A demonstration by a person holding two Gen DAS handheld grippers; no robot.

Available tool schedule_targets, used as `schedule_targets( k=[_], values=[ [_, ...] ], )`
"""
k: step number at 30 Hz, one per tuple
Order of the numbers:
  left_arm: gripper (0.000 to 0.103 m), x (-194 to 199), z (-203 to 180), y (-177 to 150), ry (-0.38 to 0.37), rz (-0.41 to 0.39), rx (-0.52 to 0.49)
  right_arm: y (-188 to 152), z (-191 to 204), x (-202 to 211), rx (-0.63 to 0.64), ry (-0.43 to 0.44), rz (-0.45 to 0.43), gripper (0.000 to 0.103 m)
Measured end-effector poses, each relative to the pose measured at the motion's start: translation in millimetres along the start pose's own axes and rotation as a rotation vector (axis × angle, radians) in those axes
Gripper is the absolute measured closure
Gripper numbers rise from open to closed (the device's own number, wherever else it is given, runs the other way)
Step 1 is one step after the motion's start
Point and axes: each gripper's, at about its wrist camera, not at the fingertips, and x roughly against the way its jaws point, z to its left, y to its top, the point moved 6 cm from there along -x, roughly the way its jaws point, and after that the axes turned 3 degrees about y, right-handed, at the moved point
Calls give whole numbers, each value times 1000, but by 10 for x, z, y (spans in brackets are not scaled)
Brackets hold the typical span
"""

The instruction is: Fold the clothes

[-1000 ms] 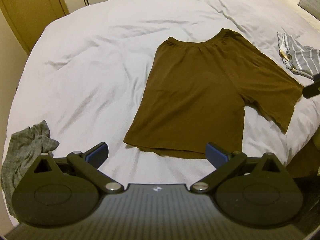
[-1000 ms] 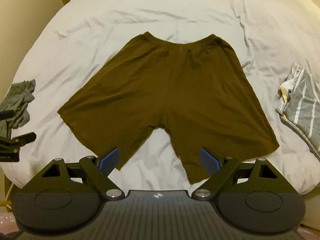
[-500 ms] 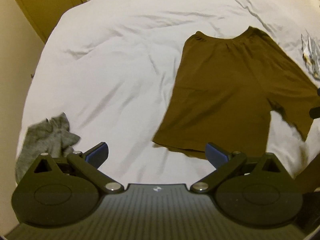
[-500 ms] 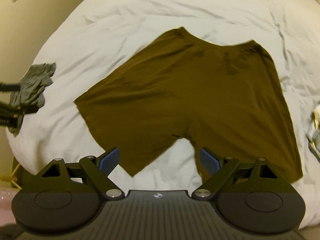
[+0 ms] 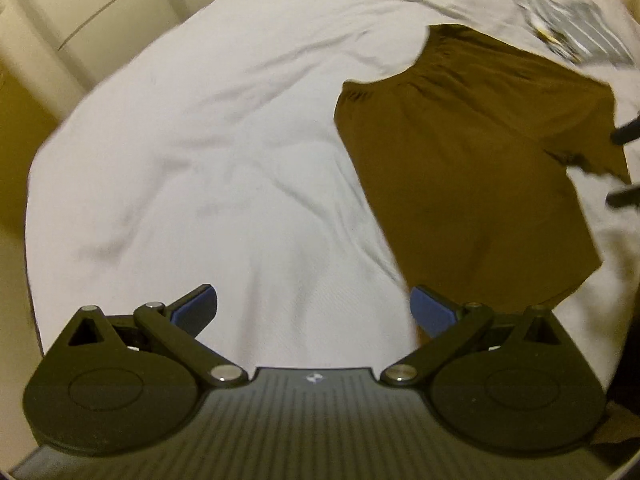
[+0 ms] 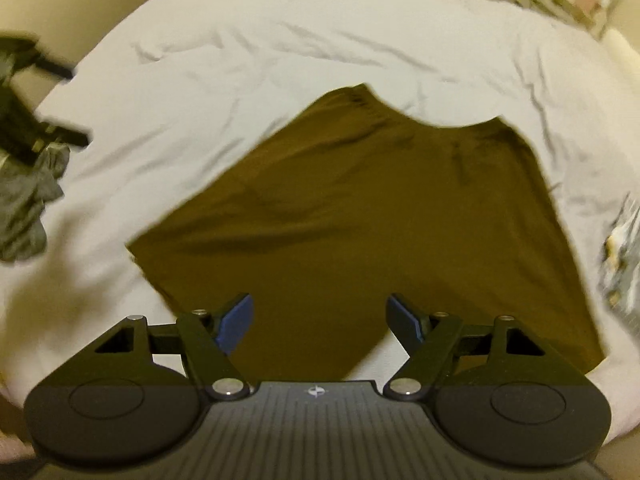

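A white bed filled both frames — brown shorts lay flat, centre; left gripper and right gripper both spread wide, empty.

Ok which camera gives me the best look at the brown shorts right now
The right wrist view: the brown shorts lie spread across the middle, waistband and leg split visible, though the right gripper covers the near hems. The left wrist view shows them off to the right, blurred, with one leg reaching the edge.
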Motion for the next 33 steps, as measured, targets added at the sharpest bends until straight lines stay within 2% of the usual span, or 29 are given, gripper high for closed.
schedule_targets(
  k=[3, 6, 7, 11, 15, 16, 18, 20, 22, 26, 28, 31, 33],
  values=[
    [2, -92, 314, 65, 1, -40, -94, 75, 618, -335, 17, 52, -14, 31],
    [2, -157, 561, 33, 15, -53, -125, 135, 1167, -696, 81, 84, -14, 49],
    [2, -170, 616, 6, 18, -55, -126, 149, 1338, -829, 109, 82, -11, 52],
    [2, -239, 762, -149, 10, -48, -116, 167, 1688, -1278, 173, -29, 35, 52],
    [2, -407, 786, -294, -19, -25, -108, 141, 1769, -1533, 225, -109, 60, 54],
    [2, -447, 777, -316, -27, -21, -115, 147, 1753, -1553, 246, -128, 48, 59],
    [2, -518, 740, -320, -42, -23, -156, 184, 1701, -1522, 255, -136, 45, 89],
    [2, -585, 680, -268, -55, -39, -231, 224, 1602, -1399, 229, -125, 41, 101],
    [2, -672, 588, -176, -62, -69, -353, 268, 1491, -1205, 171, -91, 21, 101],
    [3, -996, 276, 89, -78, -191, -735, 342, 1260, -760, 66, 19, -38, 99],
    [9, -1223, 135, 200, -83, -245, -918, 371, 1127, -538, 12, 69, -68, 99],
    [19, -1622, -60, 396, -73, -322, -1177, 418, 923, -316, -55, 93, -81, 98],
    [20, -1864, -174, 547, -66, -381, -1310, 447, 820, -228, -84, 96, -88, 98]
  ],
)
